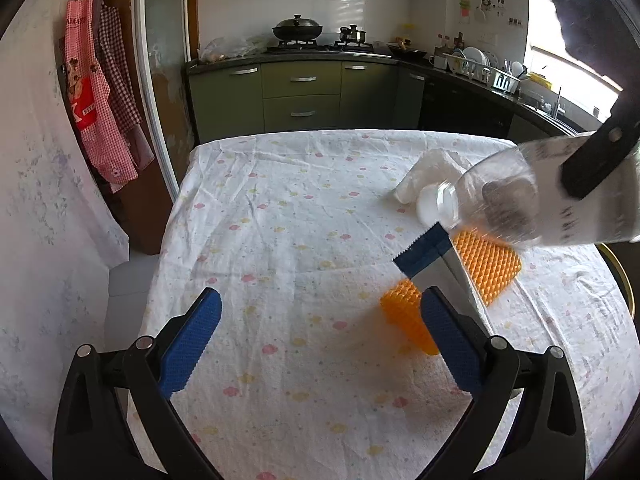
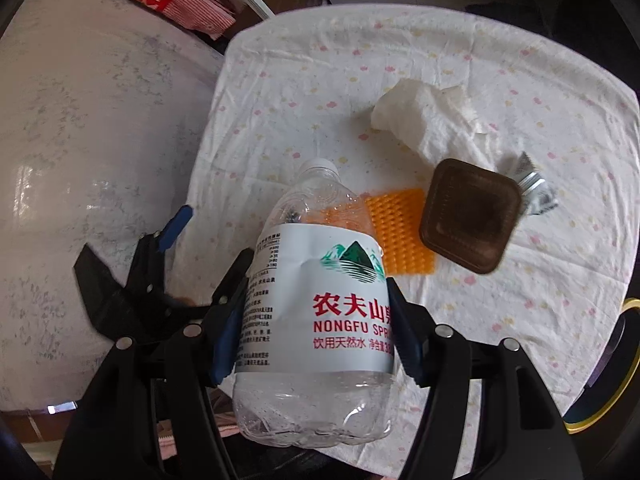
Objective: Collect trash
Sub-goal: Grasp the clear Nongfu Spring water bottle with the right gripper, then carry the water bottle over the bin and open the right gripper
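1. The right gripper (image 2: pixel 316 320) pinches a clear, empty plastic water bottle (image 2: pixel 316 300) by its white label, above the flower-print tablecloth (image 2: pixel 280 92).
2. The left gripper (image 1: pixel 316 344) hangs spread, empty.
3. A crumpled white tissue (image 2: pixel 424 120), brown square lid (image 2: pixel 470 216) and what seems a foil wrapper (image 2: pixel 534 188) lie beyond.

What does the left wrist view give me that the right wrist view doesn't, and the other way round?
Left wrist only: the kitchen behind the table, stove and dish rack, plus the left gripper, open and empty.

Right wrist only: the brown tray, the foil wrapper beside it, and the bottle's label between the right gripper's pads.

Both: the bottle, the crumpled tissue, the orange mat and the tablecloth.
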`<state>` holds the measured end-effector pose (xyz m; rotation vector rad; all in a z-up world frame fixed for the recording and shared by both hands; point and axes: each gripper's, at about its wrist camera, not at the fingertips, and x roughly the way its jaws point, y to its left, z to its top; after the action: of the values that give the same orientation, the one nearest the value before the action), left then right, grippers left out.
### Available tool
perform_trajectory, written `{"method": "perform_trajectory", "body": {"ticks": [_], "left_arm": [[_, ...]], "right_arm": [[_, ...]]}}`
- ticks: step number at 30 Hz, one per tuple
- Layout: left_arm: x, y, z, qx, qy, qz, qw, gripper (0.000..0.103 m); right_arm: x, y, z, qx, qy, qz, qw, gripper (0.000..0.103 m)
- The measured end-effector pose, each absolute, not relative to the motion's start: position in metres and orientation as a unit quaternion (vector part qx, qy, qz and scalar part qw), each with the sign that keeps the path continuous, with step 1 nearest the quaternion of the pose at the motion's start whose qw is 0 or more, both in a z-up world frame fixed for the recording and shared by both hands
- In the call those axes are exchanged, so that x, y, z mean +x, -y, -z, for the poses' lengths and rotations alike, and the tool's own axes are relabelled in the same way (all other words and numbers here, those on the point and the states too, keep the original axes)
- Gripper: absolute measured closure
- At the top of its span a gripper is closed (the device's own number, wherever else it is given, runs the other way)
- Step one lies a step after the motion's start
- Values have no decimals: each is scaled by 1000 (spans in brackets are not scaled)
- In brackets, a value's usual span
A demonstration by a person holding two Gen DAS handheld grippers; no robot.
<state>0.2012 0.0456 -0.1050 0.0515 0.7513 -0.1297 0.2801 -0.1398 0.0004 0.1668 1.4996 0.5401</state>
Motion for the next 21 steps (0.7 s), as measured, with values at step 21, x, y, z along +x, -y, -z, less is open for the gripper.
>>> {"method": "perform_trajectory", "body": {"ticks": [21], "left_arm": [[200, -31, 108, 42, -362, 82, 928, 5]], "right_arm": [[142, 493, 24, 232, -613, 56, 753, 42]]}}
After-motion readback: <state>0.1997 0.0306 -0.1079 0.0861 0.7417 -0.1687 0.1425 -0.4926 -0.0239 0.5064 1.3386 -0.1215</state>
